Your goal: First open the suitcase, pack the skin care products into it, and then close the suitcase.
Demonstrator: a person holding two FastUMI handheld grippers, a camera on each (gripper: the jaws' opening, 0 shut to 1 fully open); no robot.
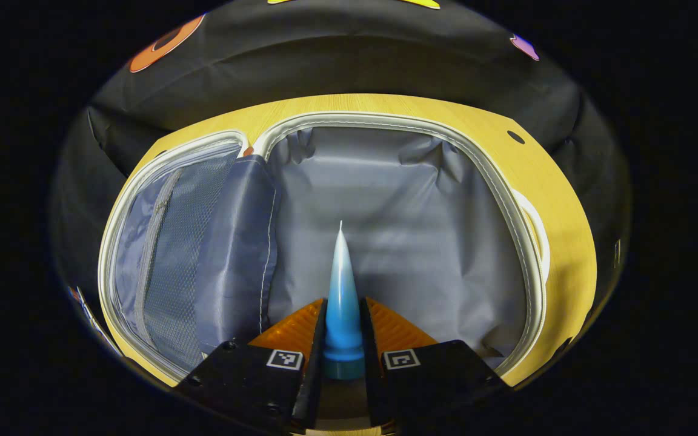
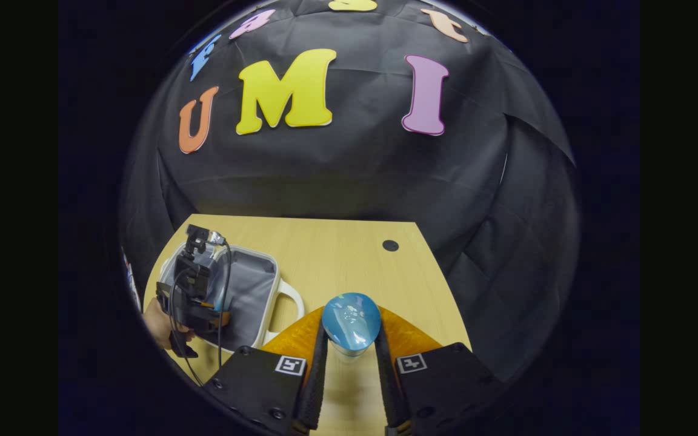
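Left gripper [image 1: 343, 330] clamped on a blue tube [image 1: 342, 290] above the grey lining of the open suitcase [image 1: 397, 230] on the table [image 2: 337, 254]; right gripper [image 2: 351, 339] clamped on a blue-capped jar [image 2: 351, 320] over the table, beside the suitcase.

Your left claw [image 1: 343, 330]: black blocky housings w/ a square black-and-white tag on each side, ribbed inner faces, round screws on the left block. Your right claw [image 2: 349, 339]: same build, tags on both blocks, screws along the lower edge. Seen from the right gripper view, your left claw's body is a black boxy stack w/ thin black cables looping down, hand [image 2: 158, 327] gripping below.
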